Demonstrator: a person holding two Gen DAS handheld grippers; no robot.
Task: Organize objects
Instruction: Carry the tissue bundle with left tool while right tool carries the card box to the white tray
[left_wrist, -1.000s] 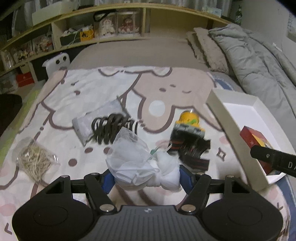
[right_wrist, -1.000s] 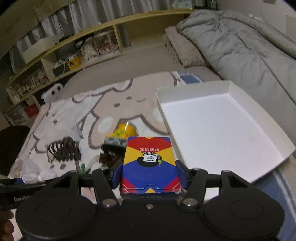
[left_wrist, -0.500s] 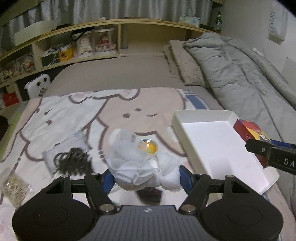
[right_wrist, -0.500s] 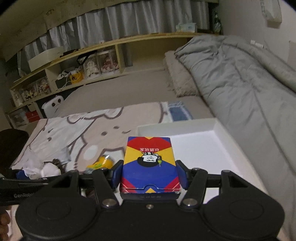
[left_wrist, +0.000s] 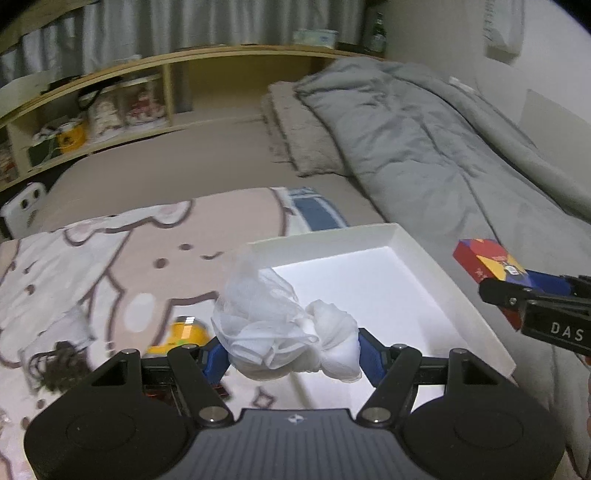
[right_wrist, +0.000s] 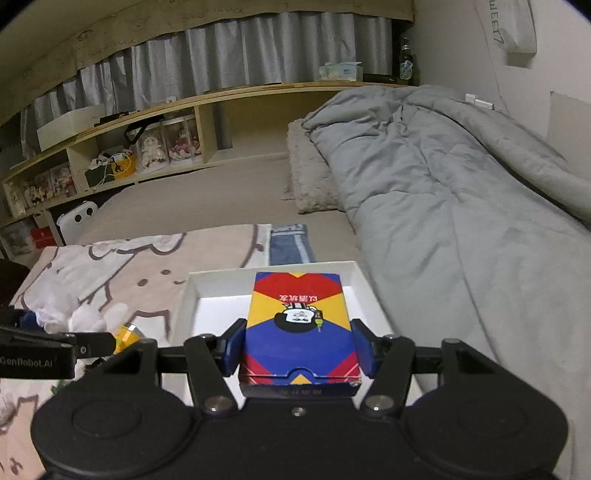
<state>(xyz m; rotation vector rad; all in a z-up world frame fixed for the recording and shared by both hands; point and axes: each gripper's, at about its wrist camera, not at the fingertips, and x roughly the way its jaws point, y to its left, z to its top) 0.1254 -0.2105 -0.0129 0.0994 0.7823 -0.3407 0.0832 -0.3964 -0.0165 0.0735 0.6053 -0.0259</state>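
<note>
Gripping the white mesh bundle (left_wrist: 284, 328) in my left claw (left_wrist: 291, 356) and the card box (right_wrist: 299, 328) in my right claw (right_wrist: 299, 349), I judge the white tray (left_wrist: 436, 266) lies just ahead, below both.

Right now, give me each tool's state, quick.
Left tool: shut on the white mesh bundle.
Right tool: shut on the colourful card box.

Left hand-held gripper (left_wrist: 293, 352) showing matte black body, blue pads (left_wrist: 371, 354), silver screws; right hand-held gripper (right_wrist: 297, 345) showing same build, white "DAS" lettering.
</note>
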